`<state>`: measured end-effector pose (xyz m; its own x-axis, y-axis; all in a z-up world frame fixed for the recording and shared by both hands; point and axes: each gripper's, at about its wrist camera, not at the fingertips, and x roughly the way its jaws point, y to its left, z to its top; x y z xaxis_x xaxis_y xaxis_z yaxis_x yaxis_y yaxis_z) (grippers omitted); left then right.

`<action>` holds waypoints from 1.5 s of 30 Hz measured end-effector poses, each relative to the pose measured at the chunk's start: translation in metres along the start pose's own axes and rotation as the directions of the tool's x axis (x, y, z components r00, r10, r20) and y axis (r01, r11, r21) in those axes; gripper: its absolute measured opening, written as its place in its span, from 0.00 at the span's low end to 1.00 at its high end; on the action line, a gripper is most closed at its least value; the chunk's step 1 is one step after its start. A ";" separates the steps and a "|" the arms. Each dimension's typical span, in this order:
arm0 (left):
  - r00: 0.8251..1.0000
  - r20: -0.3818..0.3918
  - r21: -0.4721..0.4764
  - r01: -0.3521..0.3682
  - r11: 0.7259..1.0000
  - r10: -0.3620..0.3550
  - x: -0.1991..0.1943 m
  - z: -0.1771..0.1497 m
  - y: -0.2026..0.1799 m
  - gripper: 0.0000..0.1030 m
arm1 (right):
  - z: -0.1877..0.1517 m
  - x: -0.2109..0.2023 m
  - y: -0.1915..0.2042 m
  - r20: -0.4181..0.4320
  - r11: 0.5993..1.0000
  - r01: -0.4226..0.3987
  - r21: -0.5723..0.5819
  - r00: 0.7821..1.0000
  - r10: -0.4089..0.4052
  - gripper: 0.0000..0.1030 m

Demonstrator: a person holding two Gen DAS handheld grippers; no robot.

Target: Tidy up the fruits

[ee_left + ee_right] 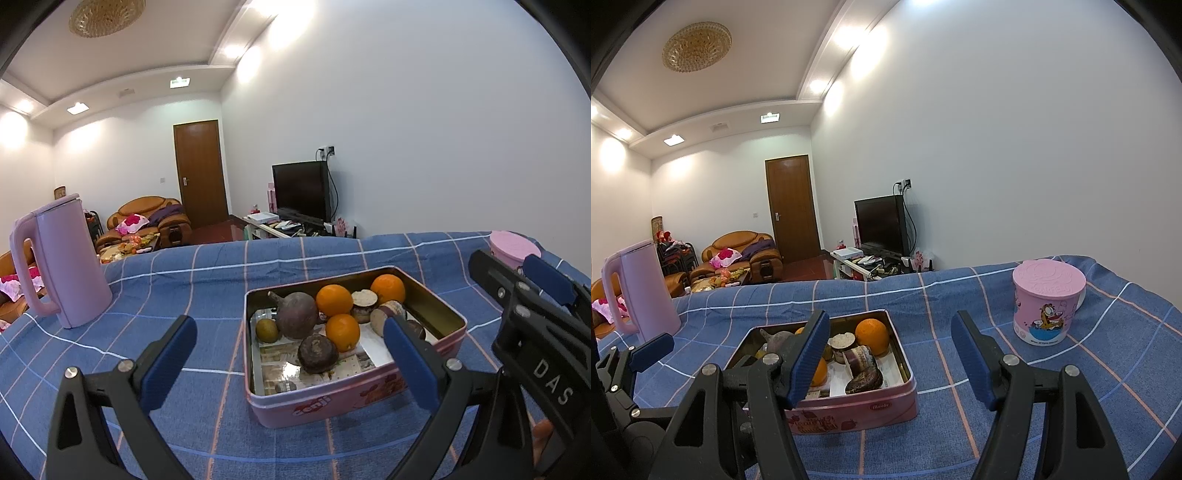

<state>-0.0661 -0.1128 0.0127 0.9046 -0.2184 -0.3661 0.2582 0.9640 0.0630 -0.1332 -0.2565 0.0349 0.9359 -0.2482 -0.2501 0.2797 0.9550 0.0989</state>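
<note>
Left gripper (284, 354) jaws spread wide, nothing between the blue pads, nothing touched; it hangs over the blue checked tablecloth (184, 273) just short of the pink tin (354, 391), right fingertip overlapping the tin's near right rim in view, contact can't be told. Right gripper (890, 350) also spread apart, about half way, empty, held above the cloth to the right of the tin (864, 410); its left finger (809, 358) sits in front of the tin's contents and hides part of them. Fruit is all inside the tin: three oranges (334, 300), a big purple round root-like piece (297, 314), a dark brown round one (317, 352) near the front, a small greenish one (266, 329) at left, some cut pieces (364, 298) at back. Tin lined with printed paper. Pink kettle (64, 266) stands upright far left on the cloth, well apart from the tin. Pink lidded cartoon cup (1047, 301) upright at right, well apart. Right gripper's body shows at the right edge of the left view. Behind: TV (301, 192), brown door (201, 173), sofa (147, 218).
</note>
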 end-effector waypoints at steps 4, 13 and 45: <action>1.000 0.000 -0.001 0.002 1.000 -0.002 0.000 0.000 0.000 1.00 | 0.000 0.000 0.000 -0.003 1.000 0.000 -0.001 1.000 0.000 0.68; 1.000 -0.005 -0.005 -0.001 1.000 0.001 0.002 -0.001 0.000 1.00 | 0.000 0.000 0.000 -0.003 1.000 0.000 -0.001 1.000 0.000 0.68; 0.999 -0.051 -0.035 -0.020 0.999 0.018 0.008 0.003 0.006 1.00 | 0.000 0.000 0.000 -0.006 1.000 -0.001 0.001 1.000 0.001 0.68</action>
<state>-0.0563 -0.1088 0.0134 0.8906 -0.1928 -0.4118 0.2279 0.9730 0.0374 -0.1330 -0.2561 0.0354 0.9348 -0.2467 -0.2556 0.2793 0.9550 0.0995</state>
